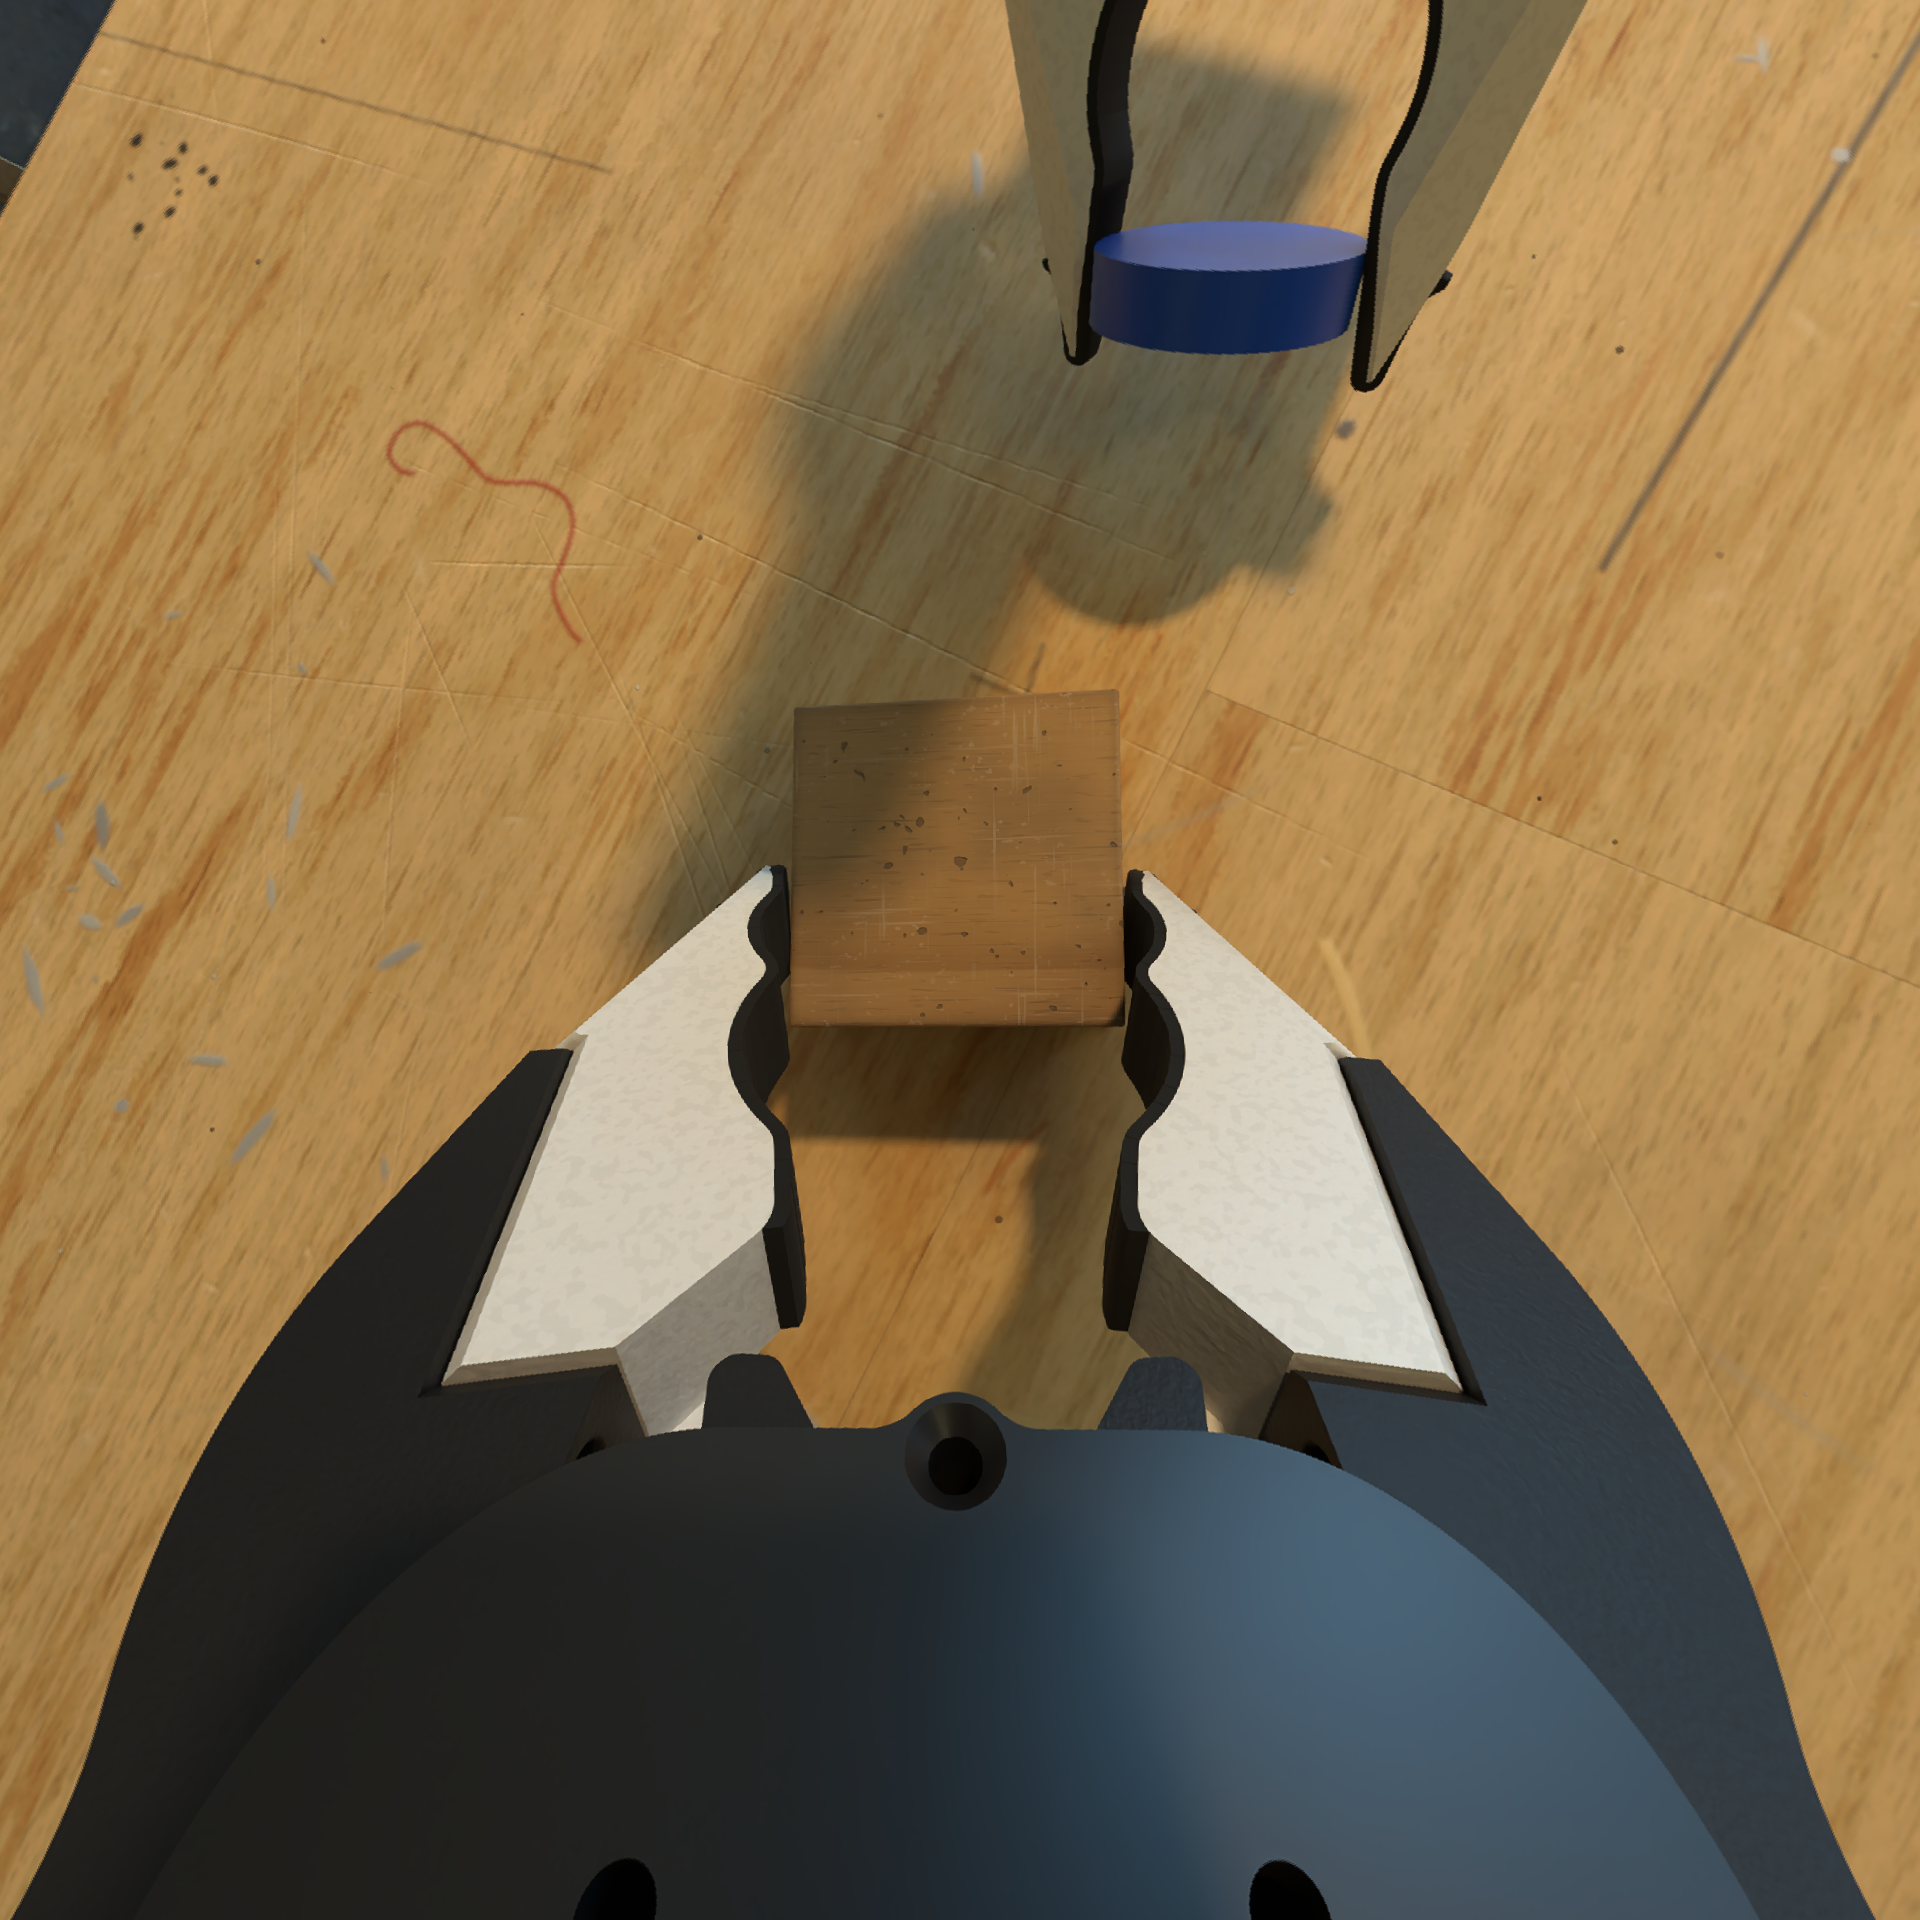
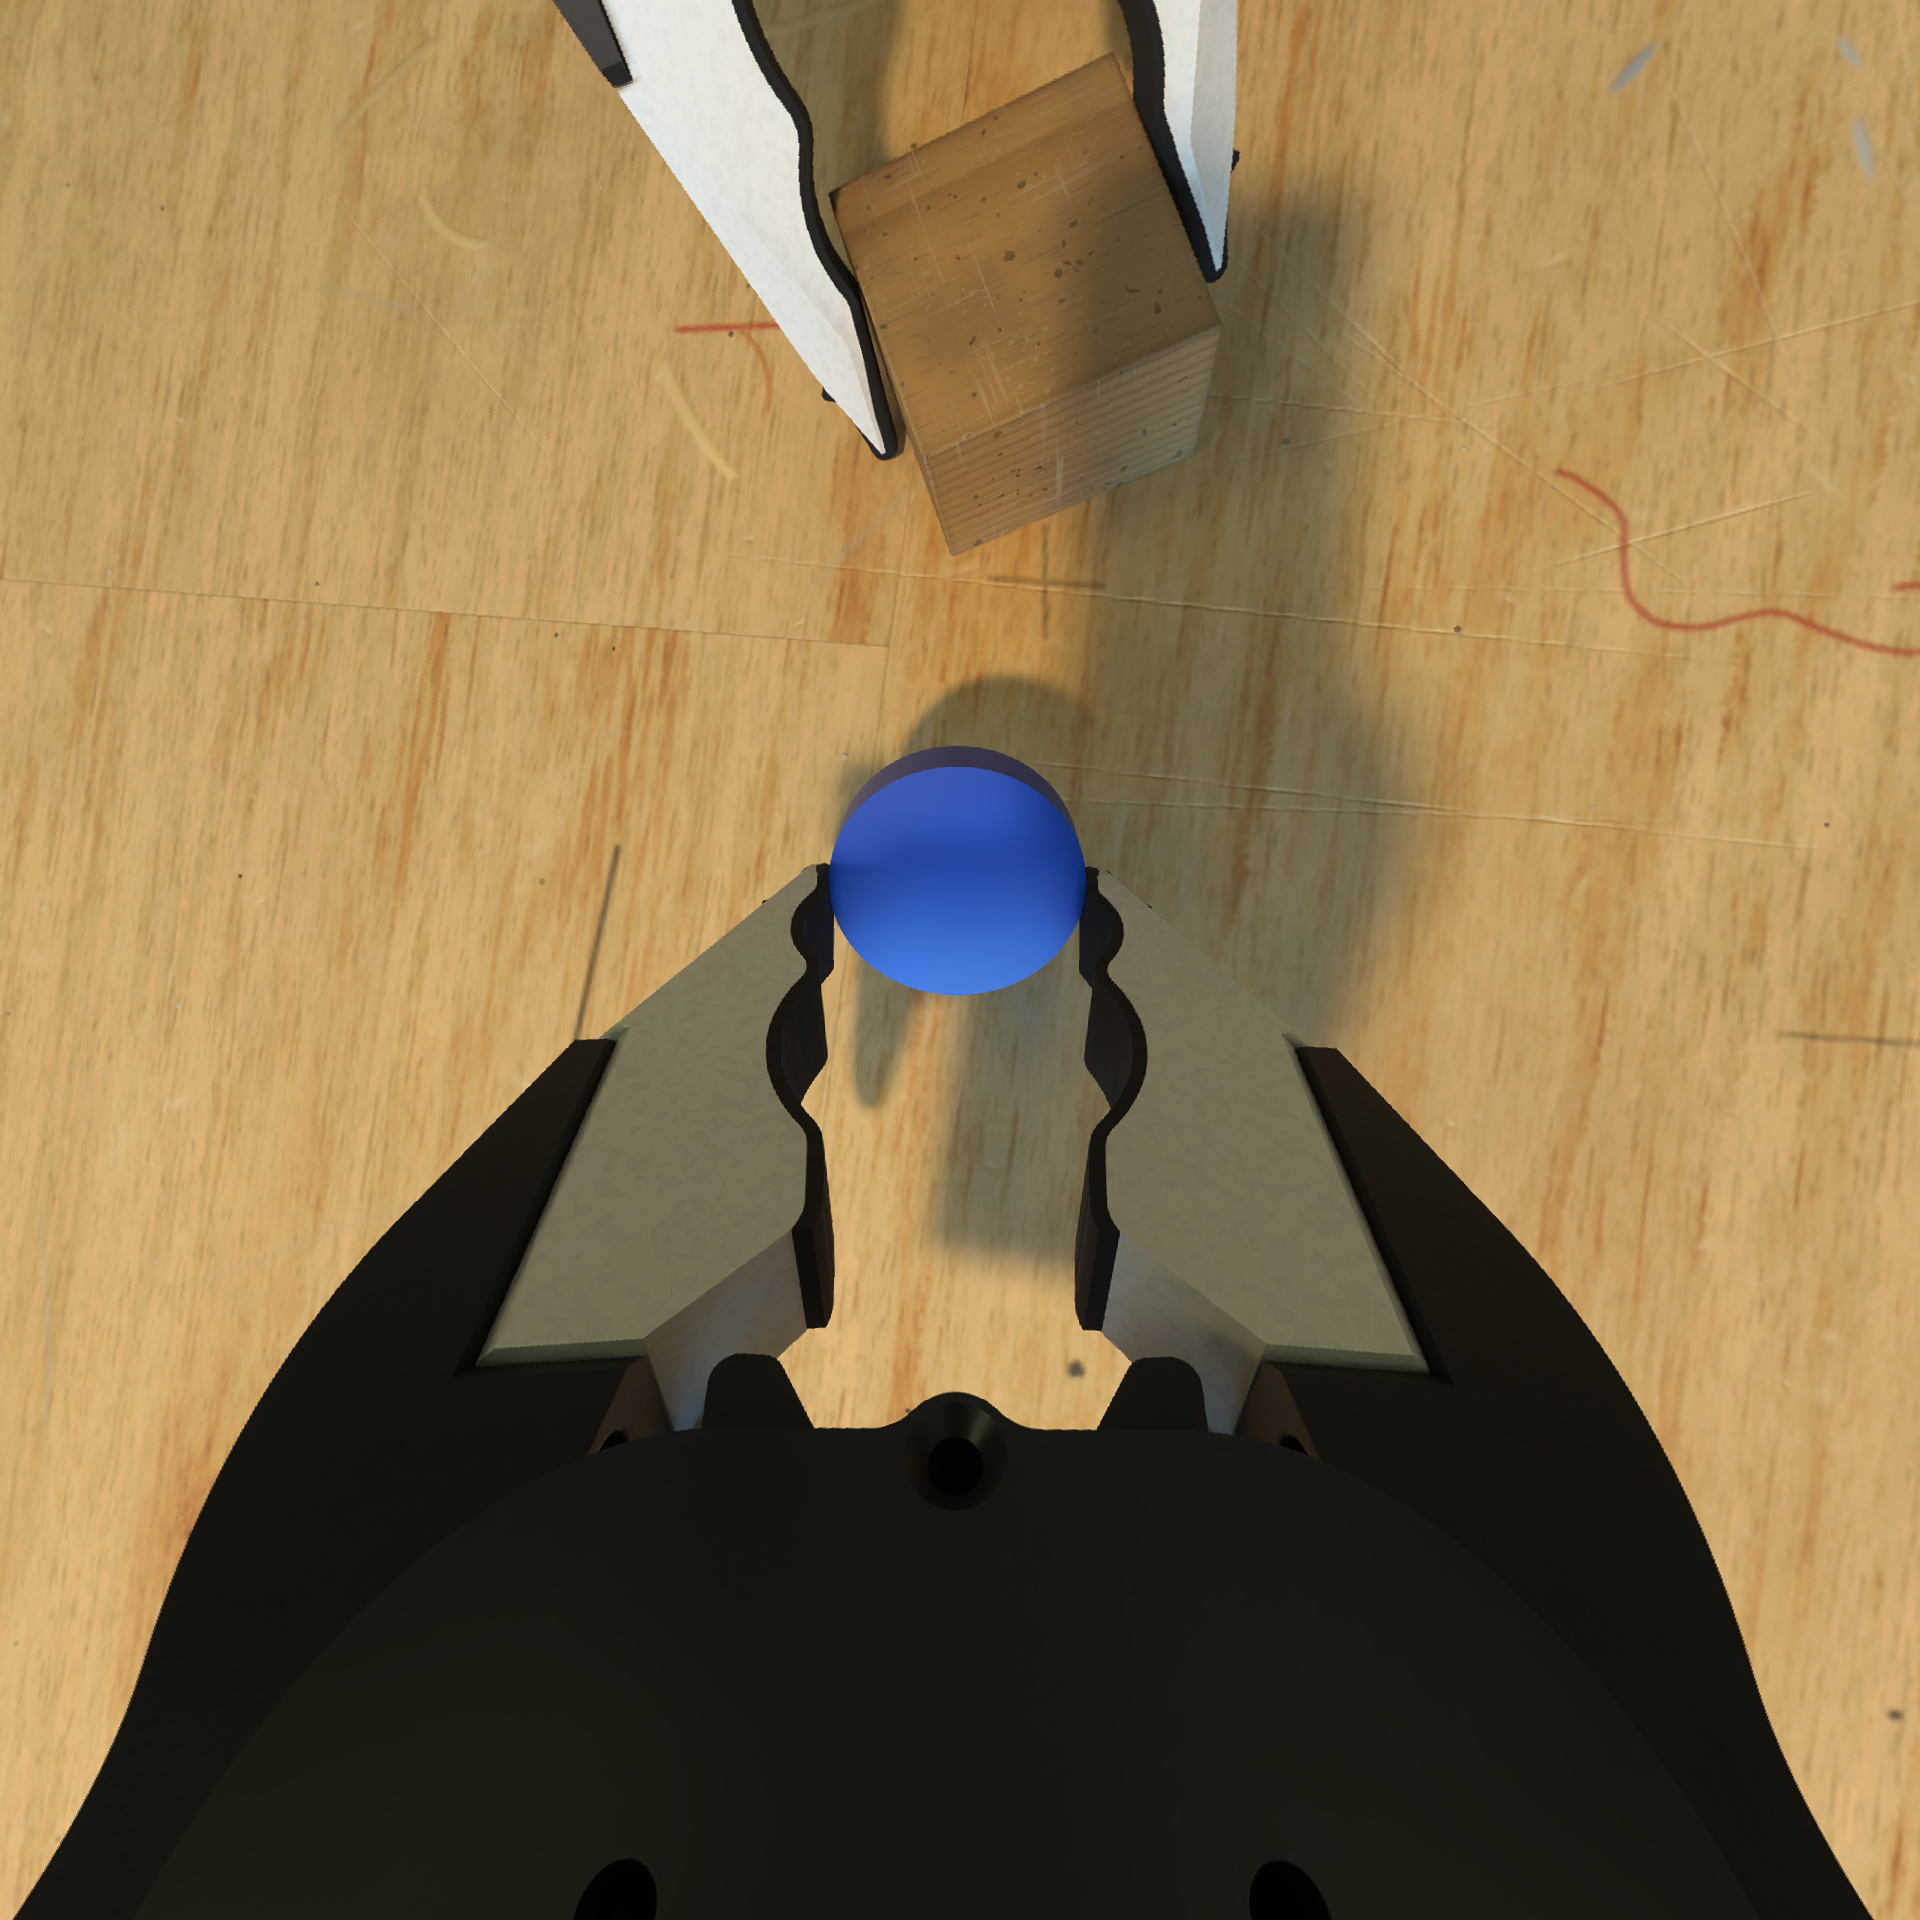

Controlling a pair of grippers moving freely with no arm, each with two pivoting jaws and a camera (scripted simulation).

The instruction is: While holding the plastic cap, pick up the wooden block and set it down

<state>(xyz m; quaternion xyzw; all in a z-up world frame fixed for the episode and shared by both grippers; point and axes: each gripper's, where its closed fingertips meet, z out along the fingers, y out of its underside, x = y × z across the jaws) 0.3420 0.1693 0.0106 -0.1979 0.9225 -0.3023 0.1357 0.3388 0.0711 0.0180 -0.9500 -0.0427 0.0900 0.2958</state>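
The wooden block (image 1: 956,862) is a light brown cube between the fingertips of my left gripper (image 1: 956,894), which is shut on its two sides. A shadow on the table just under the block suggests it hangs slightly above the surface. The plastic cap (image 2: 956,883) is a flat blue disc, pinched at its rim by my right gripper (image 2: 956,878) and held above the table. In the left wrist view the right gripper (image 1: 1224,358) hangs beyond the block with the cap (image 1: 1226,286). In the right wrist view the left gripper (image 2: 1049,358) holds the block (image 2: 1029,301) ahead of the cap.
Both grippers are over a scratched wooden table top (image 1: 1558,935). A thin red squiggle (image 1: 488,499) is drawn on it left of the block and also shows in the right wrist view (image 2: 1714,613). The table's edge (image 1: 42,104) runs across the far left corner.
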